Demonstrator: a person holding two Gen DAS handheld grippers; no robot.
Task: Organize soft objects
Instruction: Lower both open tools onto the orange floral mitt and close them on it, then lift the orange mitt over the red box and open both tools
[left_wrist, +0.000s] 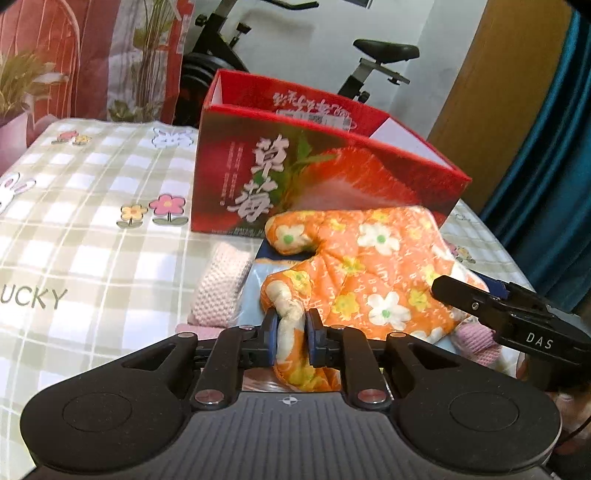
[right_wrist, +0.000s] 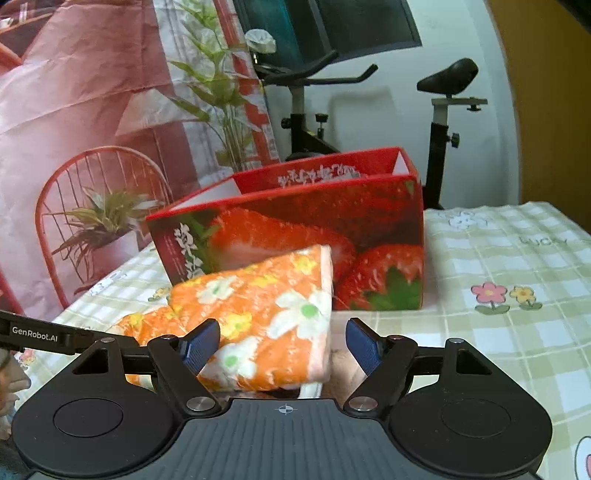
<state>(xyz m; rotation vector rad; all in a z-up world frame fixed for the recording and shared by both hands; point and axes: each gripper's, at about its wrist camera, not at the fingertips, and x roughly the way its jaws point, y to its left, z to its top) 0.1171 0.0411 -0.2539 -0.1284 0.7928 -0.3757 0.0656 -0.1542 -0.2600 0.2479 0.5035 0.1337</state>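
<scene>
the left gripper (left_wrist: 291, 334) pinches the orange floral cloth (left_wrist: 369, 266); the right gripper (right_wrist: 282, 345) gapes, holding nothing. the trailing cloth could snag the near wall of the red box (left_wrist: 295, 177).

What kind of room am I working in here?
Probably a home bedroom or spare room: a bed-like surface under a checked floral sheet, an exercise bike by the wall, and teal curtains.

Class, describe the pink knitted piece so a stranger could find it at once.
Start at the red strawberry box standing on the checked bedsheet. In front of it lies an orange flowered cloth; the pink knitted piece lies just left of that. Its plain pale pink and bumpy knit set it apart from the printed cloth.
</scene>
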